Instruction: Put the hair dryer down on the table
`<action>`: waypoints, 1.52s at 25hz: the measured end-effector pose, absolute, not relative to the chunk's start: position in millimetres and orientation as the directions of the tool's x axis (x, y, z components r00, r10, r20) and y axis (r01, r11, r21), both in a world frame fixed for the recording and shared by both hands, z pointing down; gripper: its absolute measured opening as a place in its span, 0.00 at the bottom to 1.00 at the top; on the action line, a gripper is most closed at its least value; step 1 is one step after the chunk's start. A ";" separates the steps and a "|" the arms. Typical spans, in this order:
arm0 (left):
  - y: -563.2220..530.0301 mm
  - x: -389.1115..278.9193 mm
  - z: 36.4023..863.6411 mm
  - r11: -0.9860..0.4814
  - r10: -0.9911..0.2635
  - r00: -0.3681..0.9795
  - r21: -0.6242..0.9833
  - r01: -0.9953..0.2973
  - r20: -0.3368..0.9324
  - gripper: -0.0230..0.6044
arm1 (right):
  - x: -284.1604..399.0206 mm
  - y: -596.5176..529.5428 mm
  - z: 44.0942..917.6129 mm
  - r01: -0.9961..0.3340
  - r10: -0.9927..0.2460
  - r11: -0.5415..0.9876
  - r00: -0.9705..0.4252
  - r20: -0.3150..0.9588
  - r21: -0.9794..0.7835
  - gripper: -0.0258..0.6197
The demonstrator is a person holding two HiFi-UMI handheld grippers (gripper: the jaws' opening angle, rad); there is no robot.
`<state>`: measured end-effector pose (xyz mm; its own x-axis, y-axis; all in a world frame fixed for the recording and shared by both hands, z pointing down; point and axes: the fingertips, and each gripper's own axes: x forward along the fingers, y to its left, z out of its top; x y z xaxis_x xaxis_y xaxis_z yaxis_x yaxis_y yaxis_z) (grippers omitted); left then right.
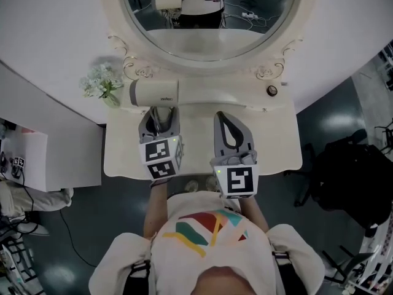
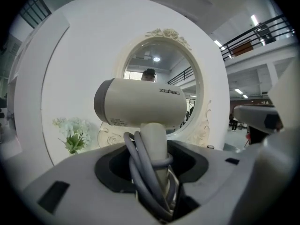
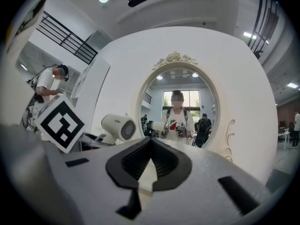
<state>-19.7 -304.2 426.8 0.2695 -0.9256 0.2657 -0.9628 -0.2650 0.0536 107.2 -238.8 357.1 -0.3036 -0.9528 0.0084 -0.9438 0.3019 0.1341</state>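
- A small vase stands at the back left corner of the cream dressing table, against the wall. It holds a bunch of pale flowers with green leaves. The vase is mostly hidden under the blooms, so its shape is hard to make out.
- The left gripper is pinching the hair dryer by its handle. In the left gripper view the jaws press on both sides of the handle, with the grey cord looped round it and caught in the same grip.
- The cream dryer's barrel lies crosswise above the jaws, over the back of the table just in front of the oval mirror. Its grey end is toward the flowers.
- From the head view I cannot tell whether the dryer touches the table top.
- The right gripper hangs over the table just beside the left one. Its jaw tips are pressed together and nothing is between them.
- A small dark round object sits at the back right of the table.
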 end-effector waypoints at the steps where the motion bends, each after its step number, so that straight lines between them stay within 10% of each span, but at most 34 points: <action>1: -306.0 -19.0 433.9 -0.266 -0.919 0.272 0.059 -0.962 0.285 0.35 | 107.9 -239.6 357.3 -0.946 -0.954 0.298 -0.300 0.001 0.131 0.04; 38: -309.6 21.0 638.8 -0.316 -0.631 0.303 0.120 -0.941 0.714 0.35 | 148.1 -243.9 379.9 -0.962 -0.978 0.200 -0.183 0.105 0.188 0.04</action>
<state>21.0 -309.6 638.8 0.3028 -0.6311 0.7142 -0.9411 -0.3161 0.1198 148.1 -243.9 379.9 -0.1829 -0.9775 0.1047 -0.9616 0.2001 0.1880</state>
